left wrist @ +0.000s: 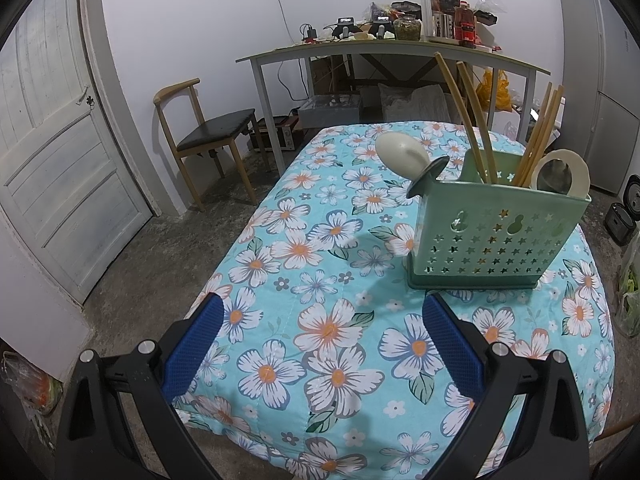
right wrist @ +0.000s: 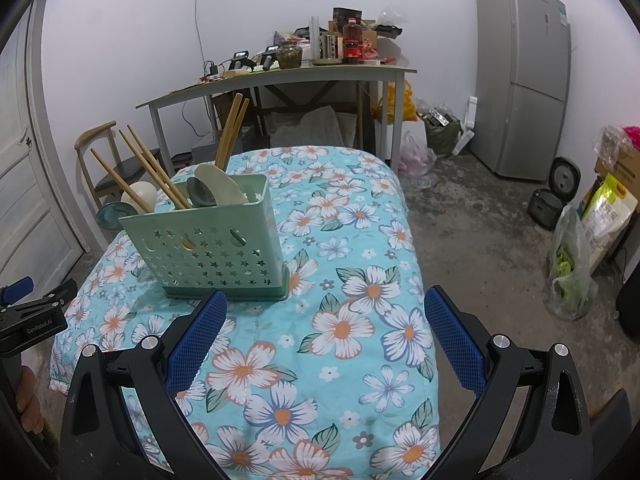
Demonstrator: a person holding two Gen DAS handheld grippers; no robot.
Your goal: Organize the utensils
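A green perforated utensil caddy [left wrist: 496, 236] stands on the floral tablecloth [left wrist: 320, 320]; it also shows in the right wrist view [right wrist: 212, 244]. It holds several wooden chopsticks [left wrist: 476, 120] and several ceramic spoons [left wrist: 400, 154], seen too in the right wrist view as chopsticks [right wrist: 148, 172] and spoons [right wrist: 220, 186]. My left gripper [left wrist: 320, 340] is open and empty, near the table's front, left of the caddy. My right gripper [right wrist: 326, 340] is open and empty, just in front and right of the caddy. The left gripper's body [right wrist: 32, 312] shows at the left edge.
A wooden chair [left wrist: 208, 136] stands left beyond the table. A cluttered desk [left wrist: 392, 50] is at the back wall. A door [left wrist: 52, 140] is at left. A fridge [right wrist: 524, 80], rice cookers [right wrist: 552, 196] and bags [right wrist: 572, 268] are on the right.
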